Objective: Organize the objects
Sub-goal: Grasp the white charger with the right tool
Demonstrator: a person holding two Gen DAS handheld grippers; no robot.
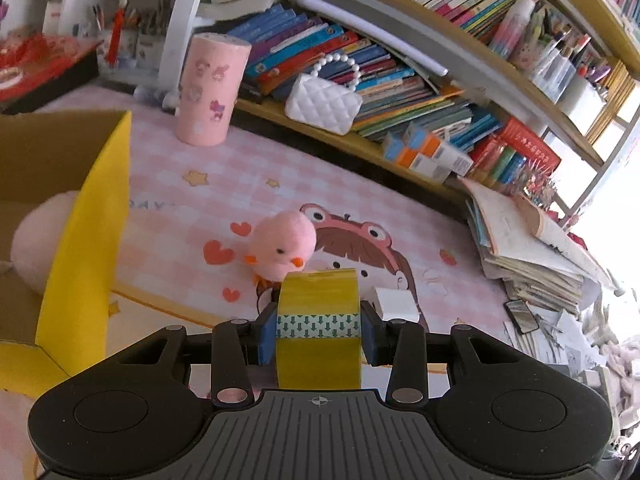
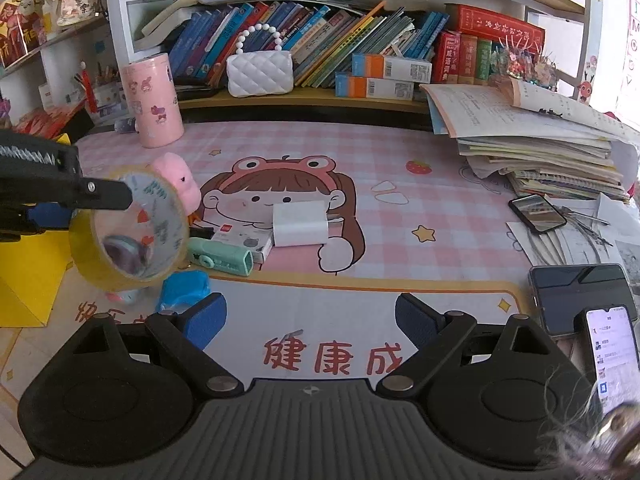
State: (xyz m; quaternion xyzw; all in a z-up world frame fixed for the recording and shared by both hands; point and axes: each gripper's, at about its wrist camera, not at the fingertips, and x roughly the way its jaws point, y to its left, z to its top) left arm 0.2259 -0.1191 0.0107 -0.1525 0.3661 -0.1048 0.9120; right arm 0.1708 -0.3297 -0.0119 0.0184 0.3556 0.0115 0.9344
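My left gripper (image 1: 319, 334) is shut on a yellow tape roll (image 1: 319, 308) and holds it above the pink desk mat (image 1: 192, 208). The roll also shows in the right wrist view (image 2: 130, 230), held up at the left. A pink plush chick (image 1: 282, 246) sits just beyond it. A cardboard box with yellow flaps (image 1: 86, 240) stands to the left, with a pale plush (image 1: 38, 244) inside. My right gripper (image 2: 310, 322) is open and empty over the mat's front edge. A white box (image 2: 300, 224), a mint green device (image 2: 222, 258) and a blue item (image 2: 184, 286) lie ahead of it.
A pink cylinder (image 1: 212, 90) and a white quilted purse (image 1: 324, 102) stand at the back by the bookshelf. A stack of papers (image 2: 540, 152) fills the right side. Phones (image 2: 538, 212) (image 2: 582, 298) lie at the right front. A small white and red box (image 2: 244, 242) lies by the mint device.
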